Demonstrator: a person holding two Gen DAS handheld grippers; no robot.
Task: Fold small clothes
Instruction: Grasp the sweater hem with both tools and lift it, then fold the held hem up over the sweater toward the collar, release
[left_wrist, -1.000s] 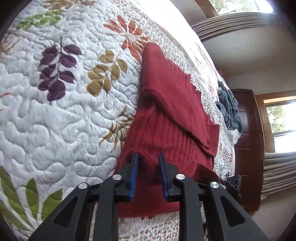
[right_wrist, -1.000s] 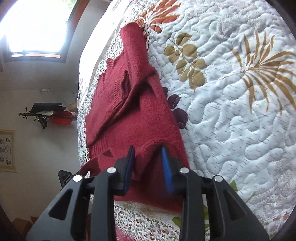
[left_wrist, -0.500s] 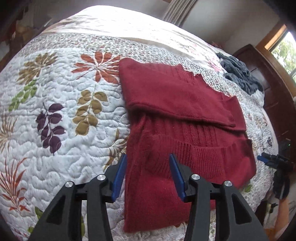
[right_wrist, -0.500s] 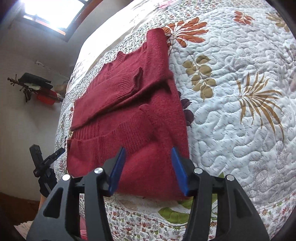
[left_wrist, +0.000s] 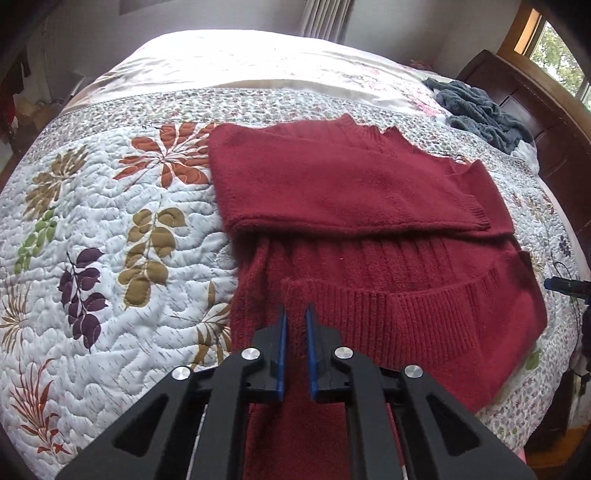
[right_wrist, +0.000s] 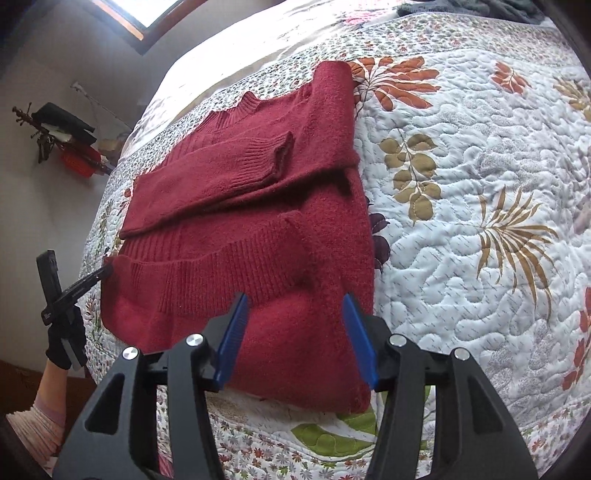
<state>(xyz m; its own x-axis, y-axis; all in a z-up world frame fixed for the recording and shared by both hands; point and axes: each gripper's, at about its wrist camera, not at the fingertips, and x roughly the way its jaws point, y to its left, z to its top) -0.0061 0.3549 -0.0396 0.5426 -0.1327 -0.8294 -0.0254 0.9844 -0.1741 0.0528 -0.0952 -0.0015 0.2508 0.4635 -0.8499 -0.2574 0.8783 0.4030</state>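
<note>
While the red sweater (left_wrist: 369, 229) lies folded on the bed's quilt (left_wrist: 92, 258), long axis crosswise, neckline away, its ribbed hem doubled up, the left claw (left_wrist: 295, 328) looks pinched on a knit ridge (hard to see). Right claw (right_wrist: 295, 306) is spread wide, holding nothing.

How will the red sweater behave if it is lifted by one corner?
Probably floppy: the red sweater lies in soft folds on the quilt, so it would sag. Its fuzzy knit likely resists slipping. The folded sleeve lies loose on top and may slide off.
</note>
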